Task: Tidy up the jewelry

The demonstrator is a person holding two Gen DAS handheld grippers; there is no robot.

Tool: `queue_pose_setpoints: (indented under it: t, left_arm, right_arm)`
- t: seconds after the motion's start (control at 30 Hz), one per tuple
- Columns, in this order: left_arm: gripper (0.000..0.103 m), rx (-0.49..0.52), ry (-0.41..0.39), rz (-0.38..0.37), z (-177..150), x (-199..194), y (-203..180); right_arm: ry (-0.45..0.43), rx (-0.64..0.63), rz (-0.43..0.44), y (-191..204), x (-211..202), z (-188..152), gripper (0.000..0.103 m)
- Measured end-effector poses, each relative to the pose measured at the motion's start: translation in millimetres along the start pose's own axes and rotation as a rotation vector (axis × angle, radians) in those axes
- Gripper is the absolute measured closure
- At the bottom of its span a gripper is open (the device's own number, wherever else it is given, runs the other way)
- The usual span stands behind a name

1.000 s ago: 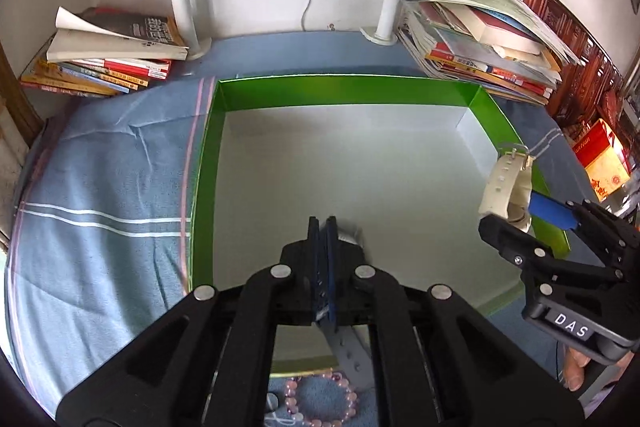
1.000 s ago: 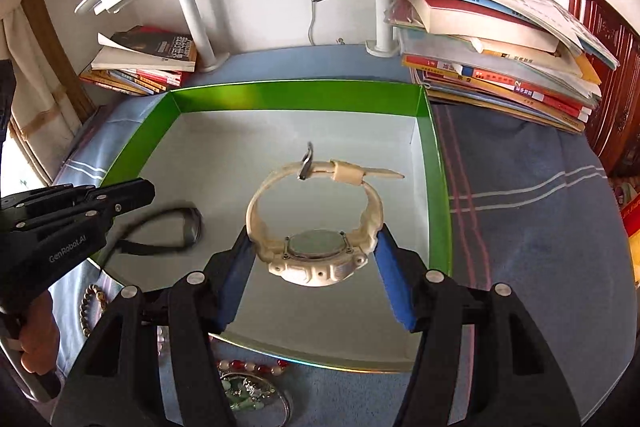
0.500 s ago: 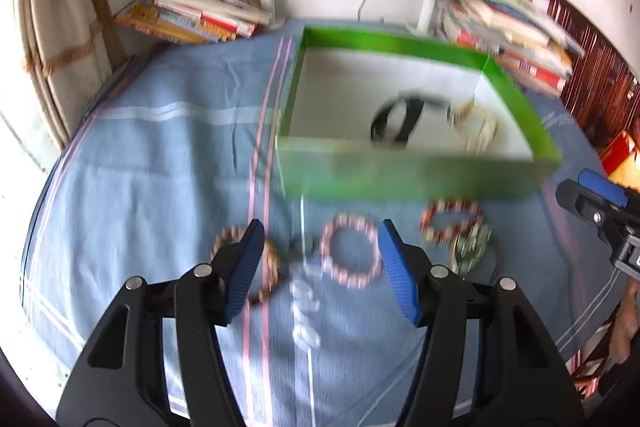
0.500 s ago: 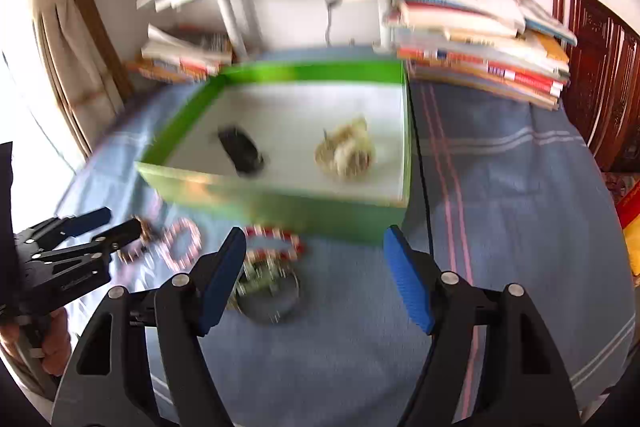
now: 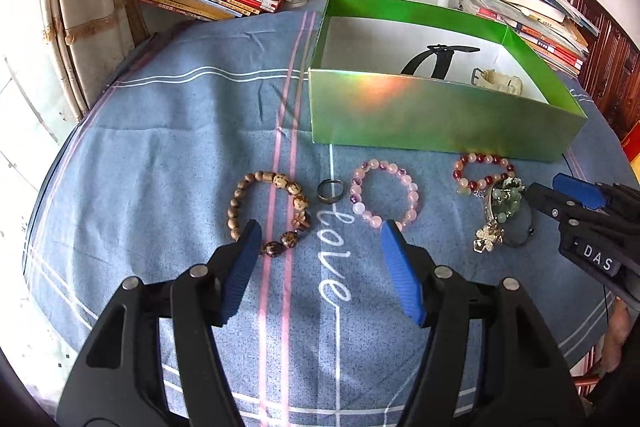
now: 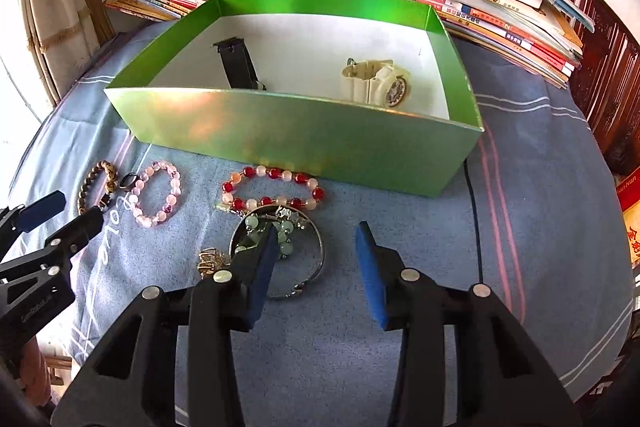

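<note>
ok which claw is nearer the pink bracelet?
Left. The left claw hovers open right before the pink bracelet; the right claw sits farther right, over the silver bangle.

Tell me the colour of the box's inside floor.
White, inside the green cardboard box; clearest in the right wrist view.

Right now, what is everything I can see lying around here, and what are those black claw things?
Box: one, green outside, white inside, on the cloth.
Black watch: one, inside the box, left part.
Cream watch: one, inside the box, right part.
Wooden bead bracelet: one, brown, on the cloth, leftmost.
Ring: one, dark metal, between the wooden and pink bracelets.
Pink bead bracelet: one, in front of the box.
Red bead bracelet: one, red and pale, in front of the box.
Bangle with green beads: one, metal, just before the red bracelet.
Cloth: one, blue, striped.
Book stacks: two, behind the box.
Left gripper: black, blue fingers, open.
Right gripper: the same, open.
</note>
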State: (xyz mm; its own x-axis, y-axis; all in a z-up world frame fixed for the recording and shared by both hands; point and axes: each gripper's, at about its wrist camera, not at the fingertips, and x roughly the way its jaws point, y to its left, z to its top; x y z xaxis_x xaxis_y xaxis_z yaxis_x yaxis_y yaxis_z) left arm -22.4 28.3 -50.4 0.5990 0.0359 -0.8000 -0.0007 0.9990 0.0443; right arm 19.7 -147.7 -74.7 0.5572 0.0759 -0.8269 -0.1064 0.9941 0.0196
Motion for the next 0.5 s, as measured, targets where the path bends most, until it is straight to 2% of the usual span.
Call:
queue_pose_setpoints:
  t: [0.1, 0.13, 0.2, 0.23, 0.27, 0.37, 0.5]
  left_arm:
    - [0.04, -0.004, -0.004, -0.007, -3.2, -2.5, 3.5]
    - [0.04, -0.004, -0.006, -0.007, -4.0, -3.1, 4.5]
    - [0.039, -0.007, -0.008, -0.013, -5.7, -3.6, 6.3]
    - [0.039, -0.007, -0.008, -0.016, -6.5, -3.7, 7.2]
    - [0.039, -0.008, -0.007, -0.017, -7.4, -3.9, 7.9]
    - [0.039, -0.008, -0.006, -0.019, -9.9, -5.0, 9.4]
    - [0.038, -0.011, -0.01, -0.018, -11.9, -7.0, 12.2]
  right_arm:
    - [0.029, 0.0, -0.013, 2.8, 6.2, -2.9, 0.064]
    - [0.035, 0.002, -0.016, 2.8, 7.1, -4.2, 0.072]
    - [0.044, 0.009, -0.022, 2.4, 7.9, -6.0, 0.082]
    - [0.049, 0.011, -0.027, 2.1, 8.5, -7.0, 0.09]
    - [0.052, 0.009, -0.033, 2.5, 8.1, -7.9, 0.094]
    - [0.046, 0.005, -0.048, 3.0, 4.6, -10.0, 0.098]
    - [0.023, 0.025, -0.062, -1.1, -1.3, -8.5, 0.098]
